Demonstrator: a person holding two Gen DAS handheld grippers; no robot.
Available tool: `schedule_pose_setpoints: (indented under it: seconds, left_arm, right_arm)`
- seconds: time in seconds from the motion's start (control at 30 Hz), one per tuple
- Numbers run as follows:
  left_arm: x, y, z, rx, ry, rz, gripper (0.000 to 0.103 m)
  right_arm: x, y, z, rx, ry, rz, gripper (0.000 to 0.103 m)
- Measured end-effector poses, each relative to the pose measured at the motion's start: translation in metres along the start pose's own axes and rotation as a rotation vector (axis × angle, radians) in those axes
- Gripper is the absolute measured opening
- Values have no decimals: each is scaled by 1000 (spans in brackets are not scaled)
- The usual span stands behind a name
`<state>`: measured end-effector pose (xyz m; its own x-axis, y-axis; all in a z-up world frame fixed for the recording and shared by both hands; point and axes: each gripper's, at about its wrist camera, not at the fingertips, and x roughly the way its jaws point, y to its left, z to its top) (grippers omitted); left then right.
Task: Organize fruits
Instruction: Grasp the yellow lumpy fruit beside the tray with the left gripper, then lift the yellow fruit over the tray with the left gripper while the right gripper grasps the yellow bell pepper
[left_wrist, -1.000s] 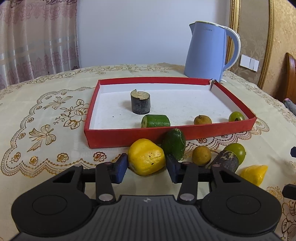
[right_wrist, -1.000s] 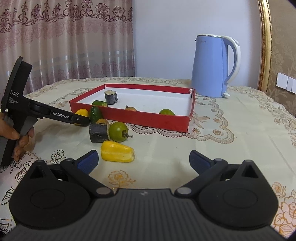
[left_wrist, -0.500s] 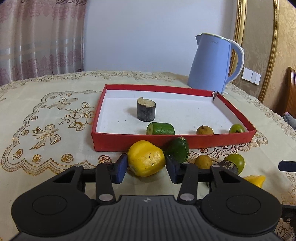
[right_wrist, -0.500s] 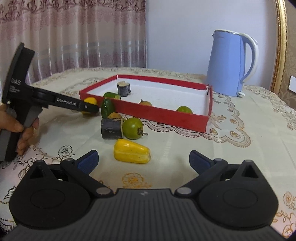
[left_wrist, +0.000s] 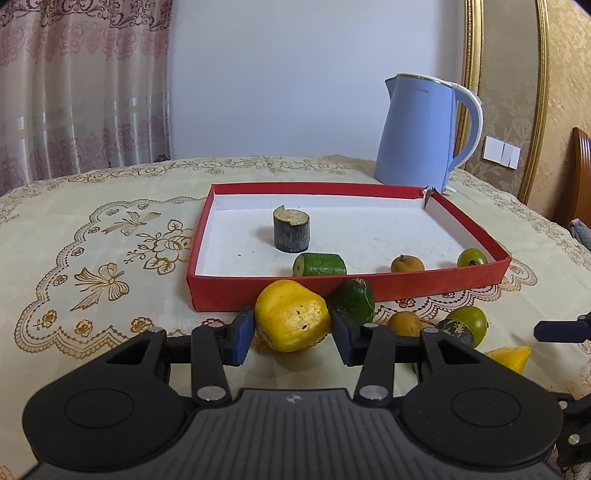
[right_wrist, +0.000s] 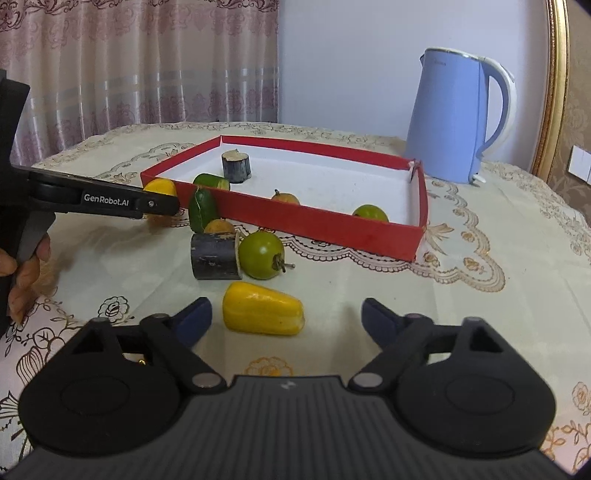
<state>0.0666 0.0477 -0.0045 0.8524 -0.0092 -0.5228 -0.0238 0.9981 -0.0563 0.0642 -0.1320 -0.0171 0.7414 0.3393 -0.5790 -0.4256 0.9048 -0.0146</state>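
Red cardboard tray (left_wrist: 436, 286) is taken as ref. point; it sits on a cream embroidered tablecloth (left_wrist: 92, 258), w/ a blue kettle (left_wrist: 421, 129) just behind its far right corner.

Inside tray: a dark cut stub (left_wrist: 291, 234) stands upright towards the far left; a green cut piece (left_wrist: 320, 264) lies against the near wall; a small brown fruit (left_wrist: 407, 263) and a green round fruit (left_wrist: 472, 257) are seen towards the near right corner.

Outside tray, along its near wall: a yellow fruit (left_wrist: 291, 320) is seated between the pads of the left gripper (left_wrist: 291, 334). Fingers are partly closed, both blue pads at the fruit's sides (full contact on the right pad cannot be confirmed). Whether the fruit is clear of the cloth cannot be told. A dark green fruit (left_wrist: 354, 300) is just beside it, touching the tray wall. Further right: a second brown fruit (right_wrist: 219, 226), a second dark stub (right_wrist: 215, 256) lying on its side, and a second green round fruit (right_wrist: 261, 255) w/ stem, touching the stub.

Right gripper (right_wrist: 286, 321) is held wide open, nothing gripped. A second yellow fruit (right_wrist: 263, 314) lies on the cloth between its fingers, nearer the left pad, not touched (approx. well apart from tray).
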Motion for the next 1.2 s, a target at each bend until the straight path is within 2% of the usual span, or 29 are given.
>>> schedule_pose_setpoints:
  seconds: [0.13,0.2,0.27,0.33,0.47,0.97,1.1,1.2]
  left_arm:
    - [0,1,0,-2,1,-2,44]
    - [-1,0,0,-2,0,-3,44]
    - [0,0,0,-3,1,-3,44]
    - [0,0,0,-3,0,-3,44]
    - [0,0,0,-2,2,-4,44]
    - [-7,-10,2,30,-1,6,44]
    - [-12,-23,13,60,-16,-12,44]
    - [-10,-33,33,79,-45,-20,44]
  right_arm:
    - [2,2,1,-1,7,6,82]
    - [5,4,2,-1,14,21,75]
    - [7,5,2,2,23,41,60]
    - [9,7,3,5,26,42,51]
    - [9,8,3,1,24,33,47]
    - [6,1,1,29,-2,61,46]
    - [5,0,2,39,-12,79,46]
    - [5,0,2,41,-15,90,46]
